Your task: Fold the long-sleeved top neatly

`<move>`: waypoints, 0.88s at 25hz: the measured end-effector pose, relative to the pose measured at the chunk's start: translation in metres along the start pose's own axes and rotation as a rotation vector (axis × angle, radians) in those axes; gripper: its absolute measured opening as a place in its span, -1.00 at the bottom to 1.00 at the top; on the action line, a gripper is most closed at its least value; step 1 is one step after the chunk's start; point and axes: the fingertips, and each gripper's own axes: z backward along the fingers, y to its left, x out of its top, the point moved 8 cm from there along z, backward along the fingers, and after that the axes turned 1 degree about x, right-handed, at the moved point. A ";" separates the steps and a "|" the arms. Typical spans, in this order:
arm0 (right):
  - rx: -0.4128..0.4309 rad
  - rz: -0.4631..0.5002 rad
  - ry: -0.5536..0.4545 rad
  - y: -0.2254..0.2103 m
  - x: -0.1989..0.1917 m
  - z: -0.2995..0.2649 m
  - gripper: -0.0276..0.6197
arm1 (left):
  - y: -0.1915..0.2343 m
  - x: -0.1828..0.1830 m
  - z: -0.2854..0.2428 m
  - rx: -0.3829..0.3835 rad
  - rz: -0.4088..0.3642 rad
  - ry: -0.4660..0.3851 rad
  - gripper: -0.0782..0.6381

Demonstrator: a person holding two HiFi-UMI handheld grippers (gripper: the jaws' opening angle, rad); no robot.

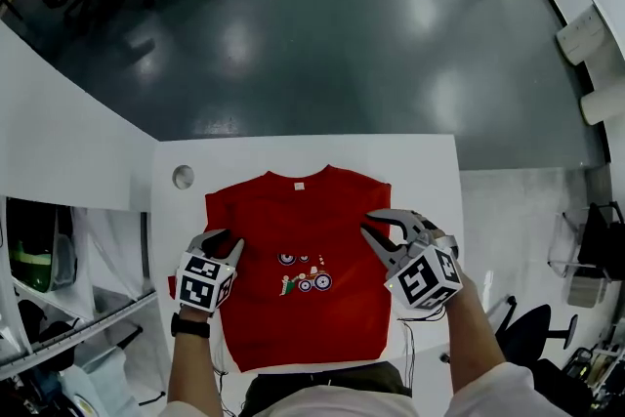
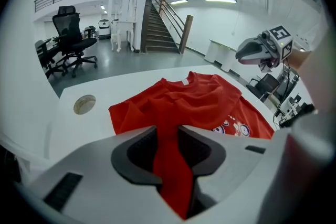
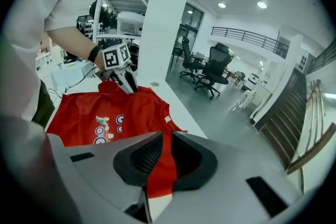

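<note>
My left tongs and right tongs each grip a side of the red top, which lies by the near edge of the counter. The side folds seem underway; next I must lay both flat and even.

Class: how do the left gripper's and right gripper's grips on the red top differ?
The left gripper pinches the left edge of the red top; the right gripper pinches its right edge. The left gripper's fingers hold a thicker bunch than the right gripper's. Both grip it.

White table — office chair.
</note>
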 end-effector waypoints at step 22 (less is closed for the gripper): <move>-0.016 -0.090 0.040 -0.021 -0.046 0.007 -0.73 | 0.010 0.005 -0.021 -0.085 0.057 0.040 -0.68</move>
